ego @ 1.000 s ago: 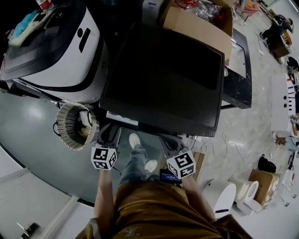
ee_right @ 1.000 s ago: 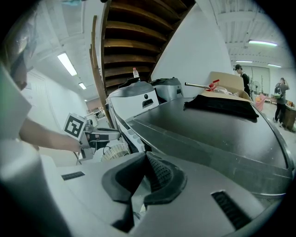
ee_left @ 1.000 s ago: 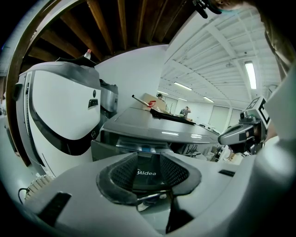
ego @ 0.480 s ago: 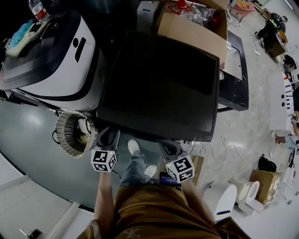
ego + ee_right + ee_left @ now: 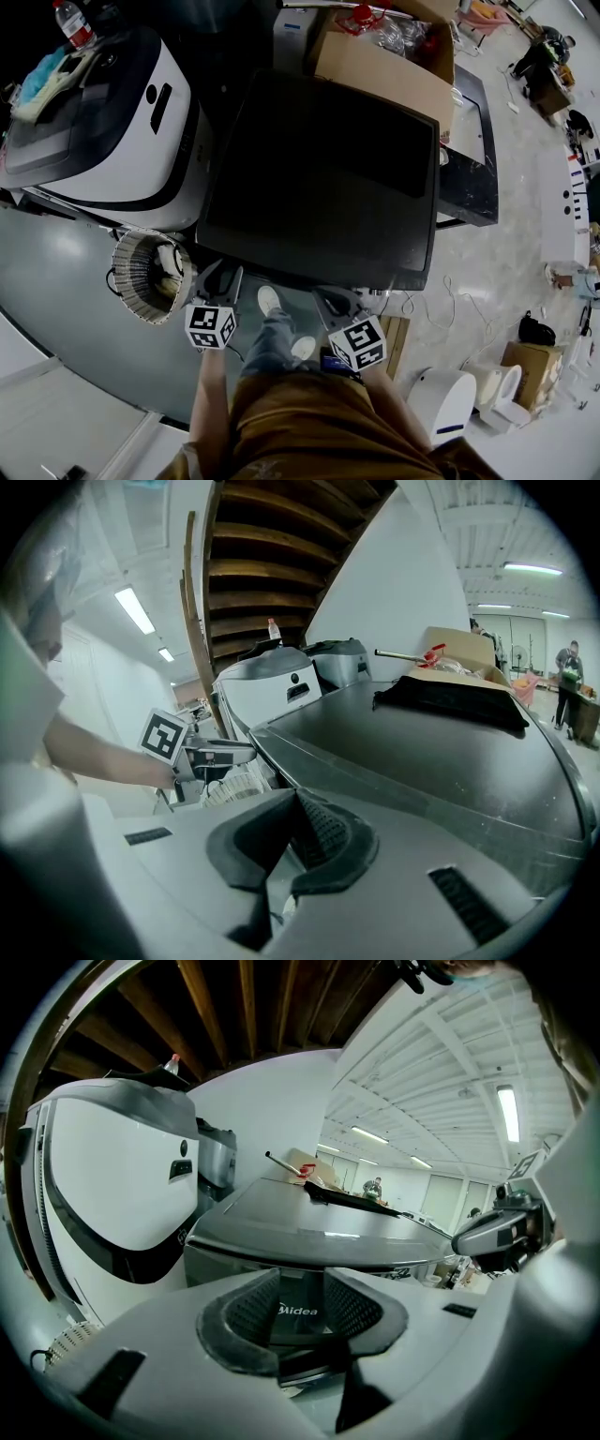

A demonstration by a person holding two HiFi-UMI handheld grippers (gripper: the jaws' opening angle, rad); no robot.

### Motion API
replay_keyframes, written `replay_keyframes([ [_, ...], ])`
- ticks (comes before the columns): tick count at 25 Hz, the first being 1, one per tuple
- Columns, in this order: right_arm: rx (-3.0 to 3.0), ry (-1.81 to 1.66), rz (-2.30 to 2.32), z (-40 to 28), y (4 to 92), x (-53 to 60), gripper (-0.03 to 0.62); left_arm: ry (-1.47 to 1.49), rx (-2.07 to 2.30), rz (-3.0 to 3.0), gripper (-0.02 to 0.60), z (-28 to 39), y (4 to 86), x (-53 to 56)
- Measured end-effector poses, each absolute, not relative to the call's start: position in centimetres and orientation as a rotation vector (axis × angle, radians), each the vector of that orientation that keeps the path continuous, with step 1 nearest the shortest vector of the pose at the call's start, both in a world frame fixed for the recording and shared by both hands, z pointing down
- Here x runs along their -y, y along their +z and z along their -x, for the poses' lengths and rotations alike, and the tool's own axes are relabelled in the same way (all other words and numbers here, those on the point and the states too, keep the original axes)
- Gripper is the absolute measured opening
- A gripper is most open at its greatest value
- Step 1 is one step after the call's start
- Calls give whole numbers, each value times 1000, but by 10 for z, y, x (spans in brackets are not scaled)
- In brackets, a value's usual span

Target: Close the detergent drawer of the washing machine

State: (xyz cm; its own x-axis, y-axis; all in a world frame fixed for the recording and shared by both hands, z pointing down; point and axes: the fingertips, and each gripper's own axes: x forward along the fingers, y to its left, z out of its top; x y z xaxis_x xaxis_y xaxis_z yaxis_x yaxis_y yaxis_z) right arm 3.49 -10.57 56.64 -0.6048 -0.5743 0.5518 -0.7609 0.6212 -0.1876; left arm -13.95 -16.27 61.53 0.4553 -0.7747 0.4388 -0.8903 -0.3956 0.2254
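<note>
The detergent drawer [image 5: 298, 1312], which I take to be the Midea-marked panel, sits at the left of the dark washing machine [image 5: 323, 178] front, tucked under the lid's overhang. From above I cannot tell how far it stands out. The left gripper [image 5: 222, 272] faces it squarely, its fingers [image 5: 234, 1321] moderately apart with the panel showing between them and nothing gripped. I cannot make out any contact. The right gripper [image 5: 330, 298] hangs further right along the front, its fingers [image 5: 323, 841] drawn together on nothing.

The risk, as I see it, is a push from spread tips. One finger may land first and cock the drawer in its slot so that it jams, or the tips may ride up against the lid's lip. The ribbed basket [image 5: 148, 264] stands just beside the left arm and could be knocked.
</note>
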Motion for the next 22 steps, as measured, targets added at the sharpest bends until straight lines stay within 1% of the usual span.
replay_keyframes([
  [11, 2436, 481, -1091, -23, 549, 123, 12, 340, 1397, -2263, 163, 139, 614, 161],
  [17, 2511, 371, -1058, -15, 525, 119, 12, 216, 1507, -2252, 160, 141, 573, 153],
  [19, 2545, 325, -1047, -15, 512, 116, 12, 167, 1567, -2239, 149, 144, 554, 146],
  [22, 2577, 288, -1052, -19, 499, 107, 12, 137, 1657, -2235, 104, 145, 528, 130],
])
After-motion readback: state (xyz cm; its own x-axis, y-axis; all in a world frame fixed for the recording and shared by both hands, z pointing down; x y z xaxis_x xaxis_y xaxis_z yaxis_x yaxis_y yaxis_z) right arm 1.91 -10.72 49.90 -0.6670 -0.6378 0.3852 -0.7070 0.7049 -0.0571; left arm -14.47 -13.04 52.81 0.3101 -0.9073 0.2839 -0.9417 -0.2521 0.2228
